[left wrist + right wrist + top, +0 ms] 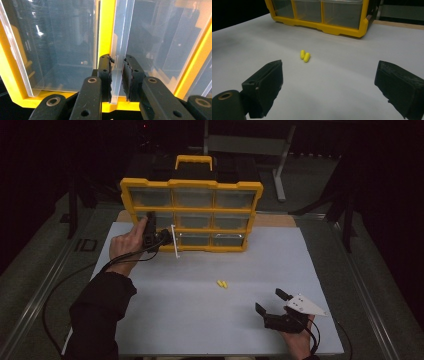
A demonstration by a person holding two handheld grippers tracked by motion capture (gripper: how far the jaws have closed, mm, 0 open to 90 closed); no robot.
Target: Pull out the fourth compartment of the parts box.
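A yellow organiser [191, 183] with clear drawers stands upright at the back of the white tabletop [200, 325]. My left gripper [162, 237] is at its lower left drawer [174, 241], whose clear front stands out from the frame. In the left gripper view the jaws [116, 75] are shut on the drawer's clear pull tab [117, 47]. Two small yellow capsule-shaped pieces [221, 283] lie side by side mid-table. My right gripper [270, 301] rests near the front right, open and empty, with the two pieces [305, 56] ahead of it and the organiser [329, 28] beyond.
Behind the organiser sits a black case with a yellow handle [193, 160]. A wooden strip [272, 220] shows at the table's back edge to the right. Metal rails [45, 285] run along both sides. A cable [65, 280] trails from the left gripper.
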